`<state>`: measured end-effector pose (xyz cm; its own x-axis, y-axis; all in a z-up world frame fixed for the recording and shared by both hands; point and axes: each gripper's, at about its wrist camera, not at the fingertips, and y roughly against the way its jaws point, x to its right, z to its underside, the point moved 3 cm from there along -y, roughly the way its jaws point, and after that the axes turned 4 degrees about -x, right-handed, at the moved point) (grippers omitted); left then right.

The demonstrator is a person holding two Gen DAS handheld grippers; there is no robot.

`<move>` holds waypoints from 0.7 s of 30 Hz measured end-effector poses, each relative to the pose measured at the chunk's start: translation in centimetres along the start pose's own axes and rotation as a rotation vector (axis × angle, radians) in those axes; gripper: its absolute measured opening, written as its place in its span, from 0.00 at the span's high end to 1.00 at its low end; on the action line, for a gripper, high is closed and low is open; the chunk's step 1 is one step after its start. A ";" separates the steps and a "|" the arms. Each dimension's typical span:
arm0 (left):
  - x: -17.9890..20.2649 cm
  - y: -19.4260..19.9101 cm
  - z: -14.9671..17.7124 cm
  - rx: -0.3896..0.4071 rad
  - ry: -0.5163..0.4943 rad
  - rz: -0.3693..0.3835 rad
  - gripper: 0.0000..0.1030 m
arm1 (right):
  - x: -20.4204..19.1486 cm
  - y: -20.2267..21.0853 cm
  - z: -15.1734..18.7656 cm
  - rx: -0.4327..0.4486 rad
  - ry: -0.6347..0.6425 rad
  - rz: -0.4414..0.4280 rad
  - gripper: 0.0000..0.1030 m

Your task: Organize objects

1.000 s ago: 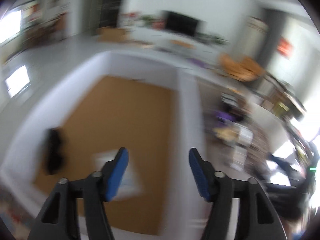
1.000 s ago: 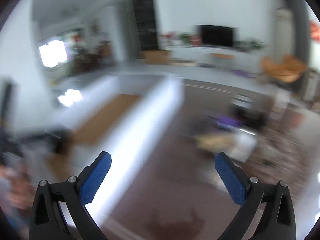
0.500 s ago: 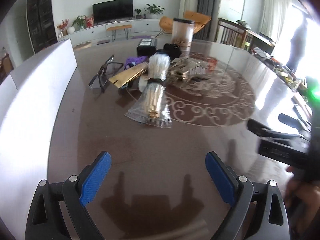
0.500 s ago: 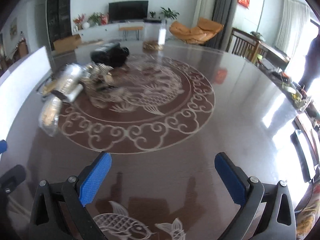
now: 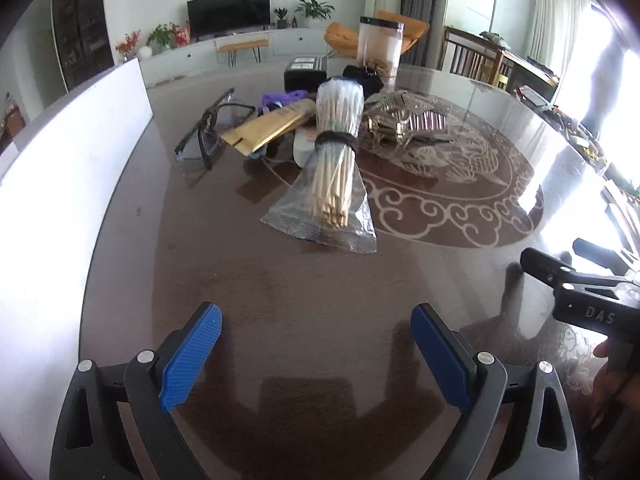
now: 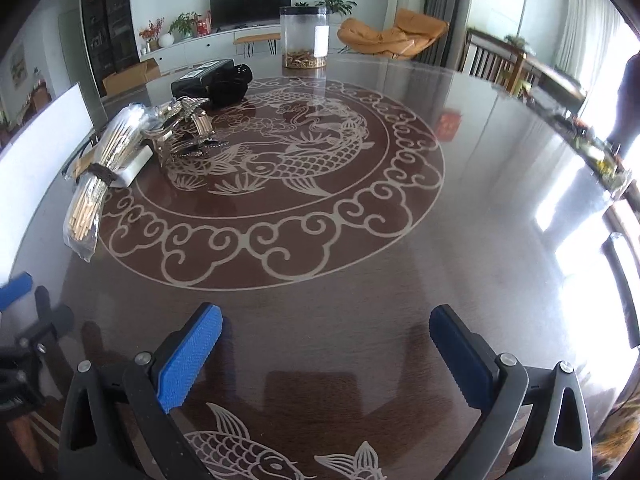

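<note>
None of the sorting appears done: every loose item sits in one heap on the far left part of the worktop (image 6: pixel 460 240), and neither claw carries anything.

Left claw (image 5: pixel 316 354): jaws have just been opening and stand wide apart with only bare worktop between them, near the heap but short of it. Right claw (image 6: pixel 326 354): jaws likewise apart and empty, over clear surface well away from the heap.

Findings on the heap:
- Bundle of wooden sticks (image 5: pixel 336 152), pale and thin, sleeved in a crinkled clear plastic bag and cinched midway by a dark band; it lies nearest the left claw.
- Gold foil pouch (image 5: pixel 268 128), flat and glossy, beside the bundle.
- Safety glasses (image 5: pixel 208 132), dark frame, clear lenses.
- Purple item (image 5: pixel 280 99), partly buried; identity cannot be told.
- Silvery metallic packet (image 5: pixel 404 118), creased and reflective.
- Black box (image 6: pixel 202 78) with a rounded black object touching it.
- Clear cylindrical jar (image 6: pixel 304 38), black lid, upright behind the rest, brown contents low inside.

White box wall (image 5: pixel 60 184) stands along the left edge, matte and rigid; judged the likely receptacle.

Worktop surface is polished dark wood under gloss, inlaid with pale fish and scroll patterns.

Remaining: all items, in my judgement.
</note>
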<state>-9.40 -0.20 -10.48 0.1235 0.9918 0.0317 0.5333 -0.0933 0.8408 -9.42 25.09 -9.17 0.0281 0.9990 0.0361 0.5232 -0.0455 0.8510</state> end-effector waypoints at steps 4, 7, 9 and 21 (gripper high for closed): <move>-0.1 -0.2 0.1 0.001 0.006 0.010 0.05 | 0.0 -0.1 0.0 -0.007 -0.017 -0.010 0.00; 0.1 -0.4 0.1 -0.007 -0.007 -0.004 0.04 | -0.1 -0.1 0.1 -0.007 -0.017 -0.009 0.00; 0.5 -0.6 0.0 -0.016 -0.023 -0.020 0.00 | -0.1 -0.1 0.0 -0.007 -0.017 -0.010 0.00; 0.5 -0.6 -0.1 -0.020 -0.031 -0.015 0.00 | -0.1 -0.1 0.0 -0.007 -0.017 -0.008 0.00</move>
<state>-9.78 0.34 -10.89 0.1413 0.9900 0.0027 0.5186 -0.0764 0.8516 -9.43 25.02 -9.23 0.0385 0.9991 0.0200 0.5177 -0.0371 0.8548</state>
